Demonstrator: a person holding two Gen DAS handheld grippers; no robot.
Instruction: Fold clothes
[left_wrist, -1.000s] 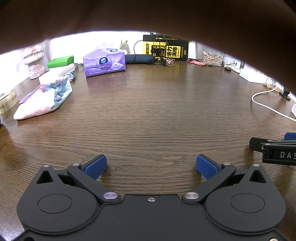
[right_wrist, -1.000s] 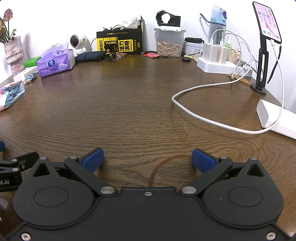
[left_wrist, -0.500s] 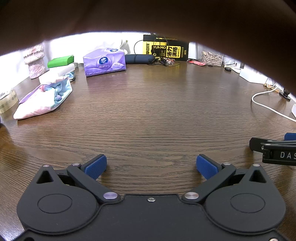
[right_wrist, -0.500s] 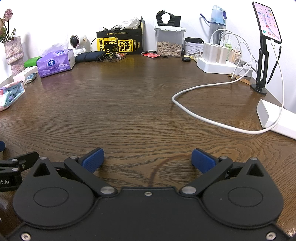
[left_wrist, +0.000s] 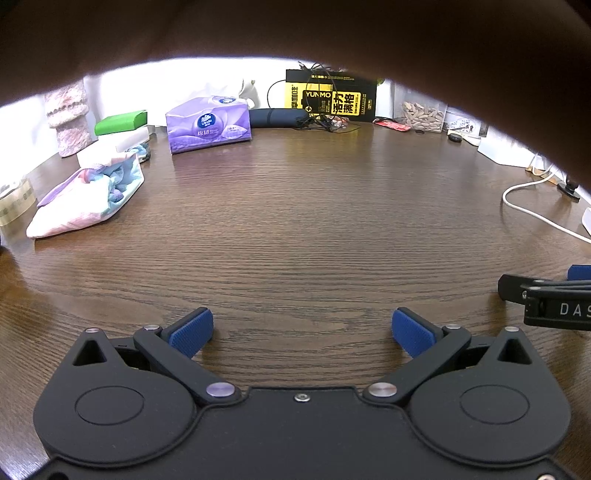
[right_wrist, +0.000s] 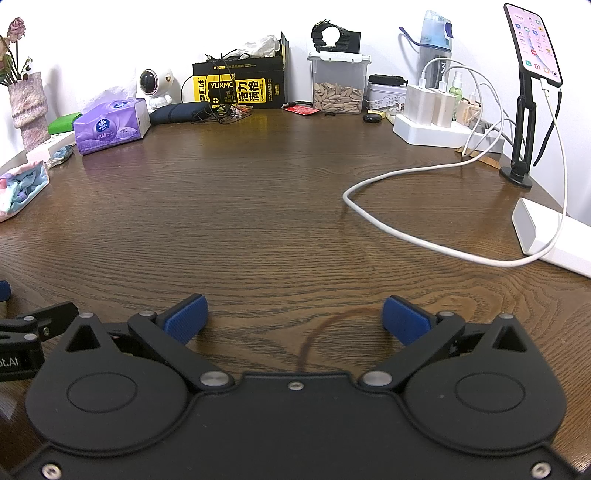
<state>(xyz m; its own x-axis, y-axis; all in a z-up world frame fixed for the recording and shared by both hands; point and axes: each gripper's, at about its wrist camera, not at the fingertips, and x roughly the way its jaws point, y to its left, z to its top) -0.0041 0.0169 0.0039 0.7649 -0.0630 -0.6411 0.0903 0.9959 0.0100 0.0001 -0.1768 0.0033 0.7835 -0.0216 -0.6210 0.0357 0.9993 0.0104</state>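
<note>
A folded pastel garment (left_wrist: 86, 197), pink, blue and lilac, lies at the left side of the brown wooden table (left_wrist: 295, 221); the right wrist view catches it at the far left edge (right_wrist: 18, 190). My left gripper (left_wrist: 302, 331) rests low over the near table, open, nothing between its blue pads. My right gripper (right_wrist: 294, 324) sits beside it to the right, also open and empty. Each gripper's side shows in the other's view. A dark out-of-focus shape covers the top of the left wrist view.
Along the back stand a purple tissue box (left_wrist: 208, 123), a black-and-yellow carton (left_wrist: 330, 96), a clear tub of seeds (right_wrist: 338, 88) and a small white camera (right_wrist: 154, 85). A white cable (right_wrist: 406, 229), chargers (right_wrist: 432, 110), a phone stand (right_wrist: 524, 122) and a white box (right_wrist: 554, 236) occupy the right.
</note>
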